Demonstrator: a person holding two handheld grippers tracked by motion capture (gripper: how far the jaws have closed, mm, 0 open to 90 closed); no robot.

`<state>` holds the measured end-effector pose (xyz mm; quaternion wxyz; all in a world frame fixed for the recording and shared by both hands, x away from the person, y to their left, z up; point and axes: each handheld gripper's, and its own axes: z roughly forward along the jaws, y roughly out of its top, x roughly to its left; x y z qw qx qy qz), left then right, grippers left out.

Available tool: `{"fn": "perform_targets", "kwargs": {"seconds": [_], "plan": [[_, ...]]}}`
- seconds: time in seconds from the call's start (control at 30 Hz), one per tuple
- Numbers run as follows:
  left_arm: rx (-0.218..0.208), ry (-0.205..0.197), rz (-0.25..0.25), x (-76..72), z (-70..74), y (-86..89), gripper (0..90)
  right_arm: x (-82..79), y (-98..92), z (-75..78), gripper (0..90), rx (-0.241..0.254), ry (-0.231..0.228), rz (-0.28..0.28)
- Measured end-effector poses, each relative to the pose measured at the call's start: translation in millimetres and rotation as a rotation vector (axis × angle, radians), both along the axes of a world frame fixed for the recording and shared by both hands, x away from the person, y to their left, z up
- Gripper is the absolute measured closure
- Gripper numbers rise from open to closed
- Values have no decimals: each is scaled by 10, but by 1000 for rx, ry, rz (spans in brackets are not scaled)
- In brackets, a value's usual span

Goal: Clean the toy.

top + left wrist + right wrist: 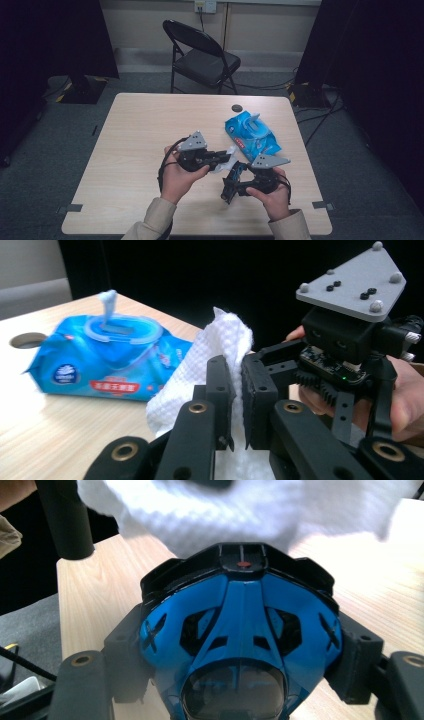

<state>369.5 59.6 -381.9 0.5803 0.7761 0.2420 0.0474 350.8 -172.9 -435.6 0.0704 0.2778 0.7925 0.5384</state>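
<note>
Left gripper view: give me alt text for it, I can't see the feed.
The left tongs pinch a white wet wipe. Beyond lies a blue wet-wipe pack with its lid open and a wipe poking out, on a wooden table. At the right, a hand holds the other tongs.

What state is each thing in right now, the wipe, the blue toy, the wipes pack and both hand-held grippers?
Left hand-held gripper: shut on the white wet wipe.
White wet wipe: crumpled, held off the table.
Right hand-held gripper: shut on the blue and black toy.
Blue and black toy: clamped between the jaws.
Blue wet wipes pack: lying on the table, lid shut, a wipe sticking up.
Folding chair: unfolded, empty.
</note>
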Motion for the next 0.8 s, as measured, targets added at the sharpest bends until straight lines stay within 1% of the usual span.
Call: {"fn": "perform_targets", "kwargs": {"seconds": [0.2,0.27,0.43,0.53,0.63,0.8], "plan": [[5,18,-18,-14,-86,-70,839,-13,4,21,259,0,-4,-1],[-8,26,-14,-17,-113,-78,839,-16,-3,27,259,4,-11,-4],[0,35,-14,-10,-154,-89,838,-15,-33,25,259,8,-9,-8],[12,49,-12,8,-223,-97,838,-17,-53,38,259,19,-9,-11],[5,60,-12,2,-276,-119,839,-19,-61,46,259,16,-13,-13],[5,71,-14,-11,-337,-128,839,-23,-80,35,259,16,-10,-17]]}}
